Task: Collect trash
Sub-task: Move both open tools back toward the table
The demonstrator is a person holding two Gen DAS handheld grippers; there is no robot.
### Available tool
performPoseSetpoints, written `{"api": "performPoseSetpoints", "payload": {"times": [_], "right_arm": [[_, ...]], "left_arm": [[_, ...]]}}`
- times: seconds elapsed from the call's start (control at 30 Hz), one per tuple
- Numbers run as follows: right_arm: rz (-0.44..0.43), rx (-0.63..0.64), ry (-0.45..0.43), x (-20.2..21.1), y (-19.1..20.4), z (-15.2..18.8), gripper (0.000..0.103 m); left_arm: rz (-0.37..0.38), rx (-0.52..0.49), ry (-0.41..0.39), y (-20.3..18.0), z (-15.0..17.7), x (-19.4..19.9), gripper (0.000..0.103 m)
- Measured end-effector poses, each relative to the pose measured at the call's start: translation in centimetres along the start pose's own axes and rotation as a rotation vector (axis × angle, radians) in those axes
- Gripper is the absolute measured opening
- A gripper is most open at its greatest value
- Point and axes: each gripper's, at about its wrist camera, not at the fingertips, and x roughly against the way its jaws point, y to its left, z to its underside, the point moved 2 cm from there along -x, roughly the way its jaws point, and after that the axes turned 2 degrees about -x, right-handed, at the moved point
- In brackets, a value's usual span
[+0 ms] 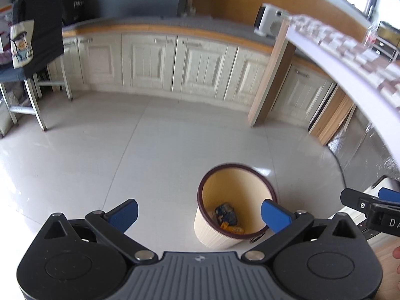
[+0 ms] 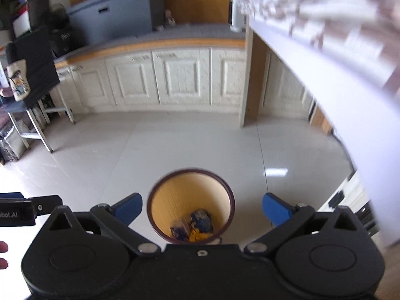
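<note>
Glossy pale tiled floor (image 1: 155,150), cream waste bin (image 1: 212,235) standing on it, wrappers (image 2: 197,226) inside

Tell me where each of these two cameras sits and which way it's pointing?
Left wrist: on the left hand-held gripper, looking forward and down at the bin; its open blue fingers and the other gripper's tip show.
Right wrist: on the right hand-held gripper, almost straight above the bin; open fingers and fingertips show.
Shared: bin with wrappers, tiled floor, cream cabinets.
</note>
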Motion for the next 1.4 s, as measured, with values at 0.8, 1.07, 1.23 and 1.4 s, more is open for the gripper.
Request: {"api": "performPoseSetpoints", "payload": {"times": [0.8, 1.07, 1.23, 1.4], "right_arm": [[-0.068, 0.017, -0.384, 19.6, 0.1, -6.2, 0.103], [-0.038, 0.000, -0.478, 24.9, -4.1, -6.9, 0.103], [-0.002, -0.030, -0.519, 27.0, -8.0, -6.9, 0.103], [0.056, -0.070, -0.534, 27.9, -13.4, -6.6, 0.103]], "left_arm": [[0.020, -0.047, -0.419, -3.0, -5.8, 19.6, 0.103], [0.077, -0.115, -0.510, -7.8, -7.5, 22.8, 0.103], [0.131, -0.165, -0.525, -12.1, -8.7, 22.8, 0.103], [0.188, -0.197, -0.539, -17.0, -9.5, 22.0, 0.103]]}}
